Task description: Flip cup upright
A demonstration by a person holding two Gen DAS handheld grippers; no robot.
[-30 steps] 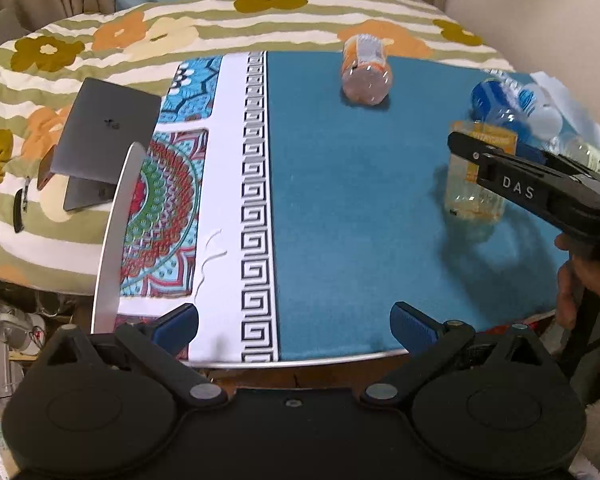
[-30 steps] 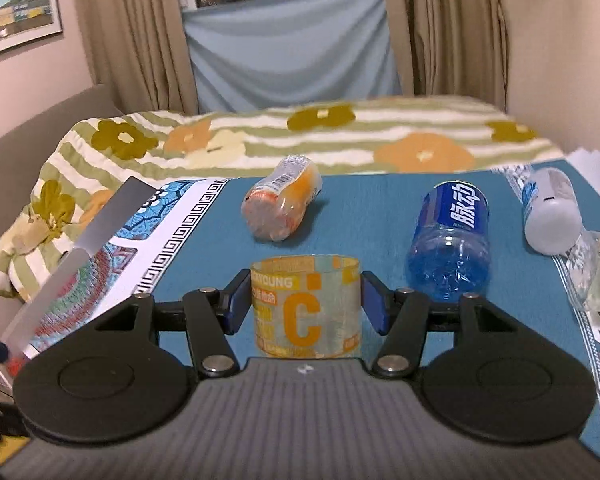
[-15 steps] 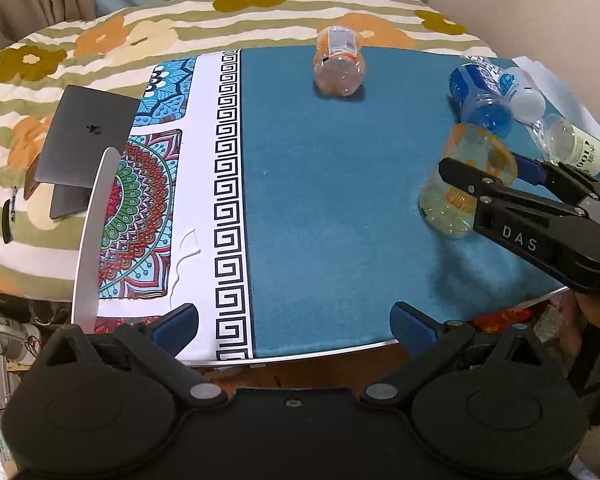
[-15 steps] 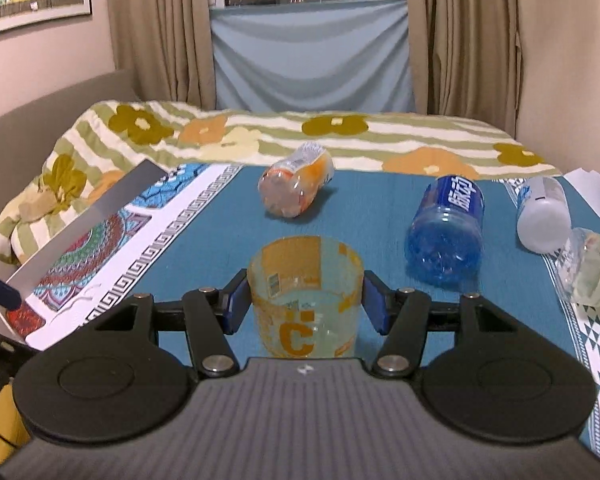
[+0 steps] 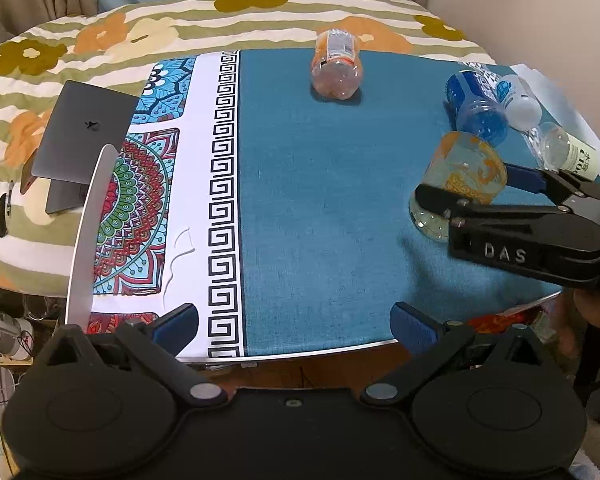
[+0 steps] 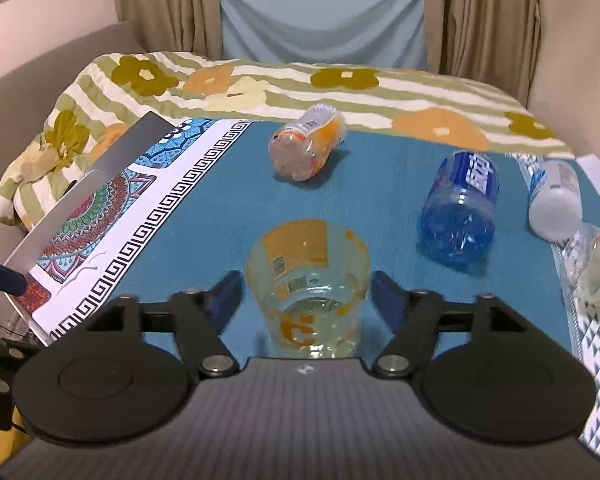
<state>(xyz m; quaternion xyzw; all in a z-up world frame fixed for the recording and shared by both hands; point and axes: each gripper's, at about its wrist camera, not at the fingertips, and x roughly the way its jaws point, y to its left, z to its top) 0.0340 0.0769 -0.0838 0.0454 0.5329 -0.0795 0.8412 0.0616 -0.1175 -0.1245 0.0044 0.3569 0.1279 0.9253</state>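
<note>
A clear plastic cup with orange print (image 6: 308, 284) sits between the blue pads of my right gripper (image 6: 307, 300), which is shut on it. The cup is held above the blue tablecloth and tilted, its open mouth pointing away from the camera. In the left wrist view the cup (image 5: 460, 176) hangs at the right, gripped by the right gripper (image 5: 472, 188). My left gripper (image 5: 294, 324) is open and empty near the table's front edge.
An orange-label bottle (image 6: 308, 148) lies at the back of the table. A blue bottle (image 6: 460, 208) and two clear bottles (image 6: 556, 200) lie at the right. A grey laptop (image 5: 80, 144) rests on the bedding at the left. The table edge (image 5: 300, 354) is near.
The right gripper has lifted the cup off the table and tipped it, so the mouth now faces away instead of down. The left gripper stays near the table's front edge.
</note>
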